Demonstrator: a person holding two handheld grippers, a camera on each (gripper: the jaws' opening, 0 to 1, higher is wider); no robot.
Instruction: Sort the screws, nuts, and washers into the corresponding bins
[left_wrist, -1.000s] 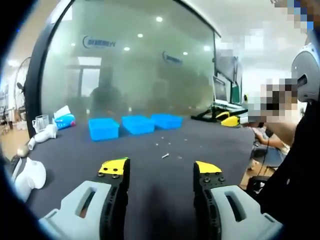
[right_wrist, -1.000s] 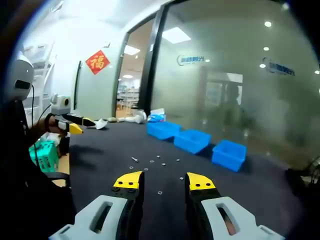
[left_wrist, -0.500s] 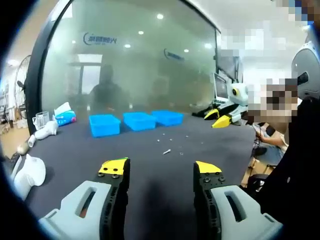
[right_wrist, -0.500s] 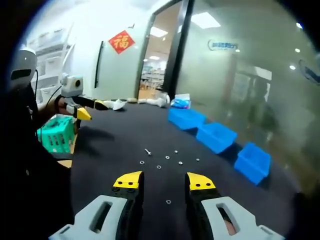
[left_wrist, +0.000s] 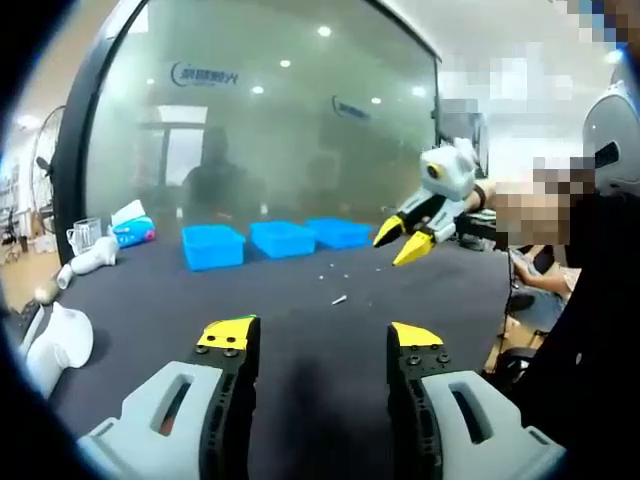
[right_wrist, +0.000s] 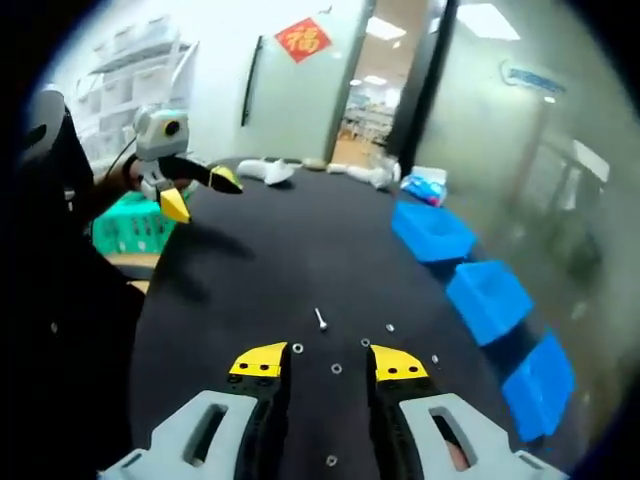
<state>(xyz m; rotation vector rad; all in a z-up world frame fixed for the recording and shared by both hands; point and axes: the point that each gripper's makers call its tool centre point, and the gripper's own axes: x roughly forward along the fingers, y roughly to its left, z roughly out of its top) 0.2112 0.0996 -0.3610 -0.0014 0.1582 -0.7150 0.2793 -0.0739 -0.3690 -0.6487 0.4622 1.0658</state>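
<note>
On the dark table a screw (right_wrist: 320, 319) lies among small nuts and washers (right_wrist: 336, 368), just ahead of my right gripper (right_wrist: 330, 362), which hovers open and holds nothing. Three blue bins (right_wrist: 490, 298) stand in a row to its right. In the left gripper view the same screw (left_wrist: 339, 299) lies mid-table, with the bins (left_wrist: 282, 238) behind it. My left gripper (left_wrist: 320, 335) is open and bare, well short of the hardware. The right gripper (left_wrist: 402, 240) comes in from the right there, above the table. The left gripper (right_wrist: 198, 190) shows at the table's left edge, open.
White objects (left_wrist: 60, 340) and a tissue pack (left_wrist: 130, 228) sit along the table's left side. A green crate (right_wrist: 135, 225) stands beside the table. A glass wall rises behind the bins. The person's dark sleeve (left_wrist: 590, 350) is at the right.
The right gripper has moved out over the table toward the scattered hardware and tilted down. In the left gripper view it has come in further from the right. The left gripper has stayed put.
</note>
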